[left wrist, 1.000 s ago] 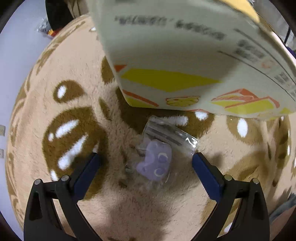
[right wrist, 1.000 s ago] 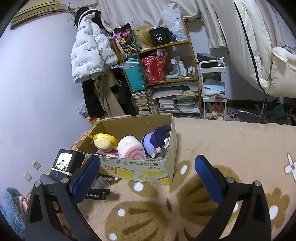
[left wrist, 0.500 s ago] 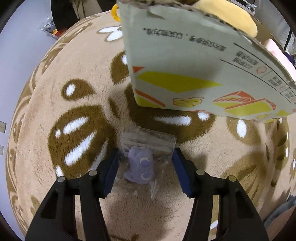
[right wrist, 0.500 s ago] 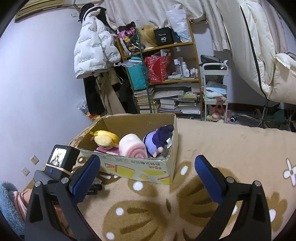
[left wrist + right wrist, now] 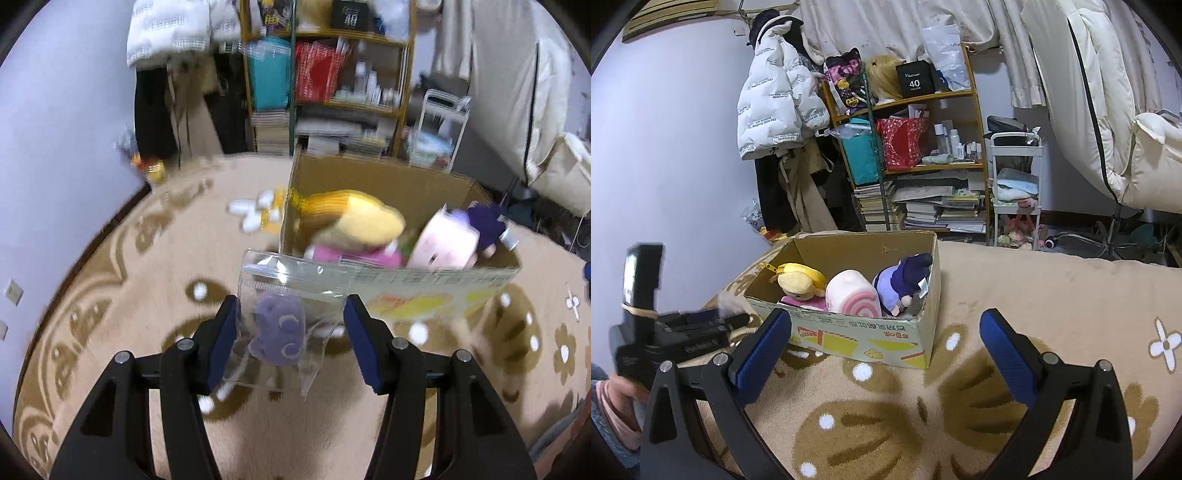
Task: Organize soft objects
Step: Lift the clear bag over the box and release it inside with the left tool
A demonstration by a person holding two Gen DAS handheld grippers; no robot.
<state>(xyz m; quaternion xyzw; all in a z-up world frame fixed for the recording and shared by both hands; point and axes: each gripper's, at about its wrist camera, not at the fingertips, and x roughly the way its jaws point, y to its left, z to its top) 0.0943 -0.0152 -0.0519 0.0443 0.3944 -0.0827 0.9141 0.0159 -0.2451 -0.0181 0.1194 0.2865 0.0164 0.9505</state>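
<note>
My left gripper point(image 5: 290, 334) is shut on a clear plastic bag point(image 5: 284, 280) with a small purple plush point(image 5: 280, 328) inside, held up off the carpet in front of the cardboard box point(image 5: 436, 286). The box point(image 5: 864, 332) holds a yellow plush point(image 5: 799, 282), a pink roll plush point(image 5: 851, 297) and a purple doll point(image 5: 903, 280). My right gripper point(image 5: 884, 356) hangs open above the carpet, near the box's front, with nothing between its fingers. In the right wrist view the left gripper's body point(image 5: 668, 332) shows at the left, blurred.
A beige carpet point(image 5: 1052, 295) with brown flower patterns covers the floor. Behind the box stand a crowded shelf point(image 5: 916, 155), a white cart point(image 5: 1015, 184) and hanging coats point(image 5: 779, 110). A person's sleeve point(image 5: 609, 406) is at the lower left.
My left gripper closed on the bagged purple plush lying on the carpet, then lifted it and tilted up so the box's inside now shows. The right gripper stayed put.
</note>
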